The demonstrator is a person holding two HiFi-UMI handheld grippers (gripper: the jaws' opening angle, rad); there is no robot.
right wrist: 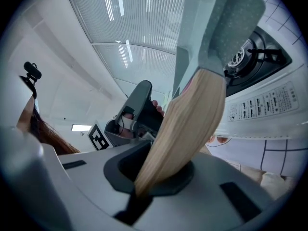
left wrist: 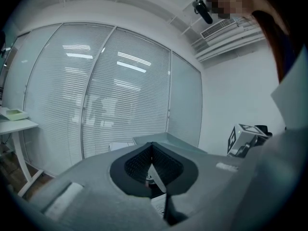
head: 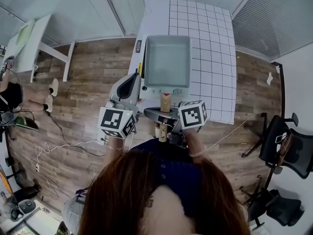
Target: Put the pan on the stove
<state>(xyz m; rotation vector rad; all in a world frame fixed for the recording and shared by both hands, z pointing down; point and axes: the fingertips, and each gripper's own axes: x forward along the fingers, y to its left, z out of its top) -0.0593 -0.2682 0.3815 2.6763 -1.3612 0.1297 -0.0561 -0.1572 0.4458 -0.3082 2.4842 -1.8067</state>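
Head view: the pan (head: 167, 60) hangs over the stove (head: 157, 90), which sits at the near left corner of the table (head: 211, 48). Its handle (head: 166, 102) points back toward me. My right gripper (head: 166, 114) is at that handle, off the table's near edge. My left gripper (head: 133, 82) is just beside the stove's left side.

Left gripper view: I see the left gripper (left wrist: 153, 167) with its jaws together at the tips and nothing between them. It points level toward the window blinds (left wrist: 110, 95).

Right gripper view: the right gripper (right wrist: 149, 177) has its jaws clamped on the near end of the handle (right wrist: 187, 124). The pan (right wrist: 216, 18) tilts up and away, with a burner (right wrist: 250, 52) showing beyond its underside. I cannot tell whether pan and stove touch.
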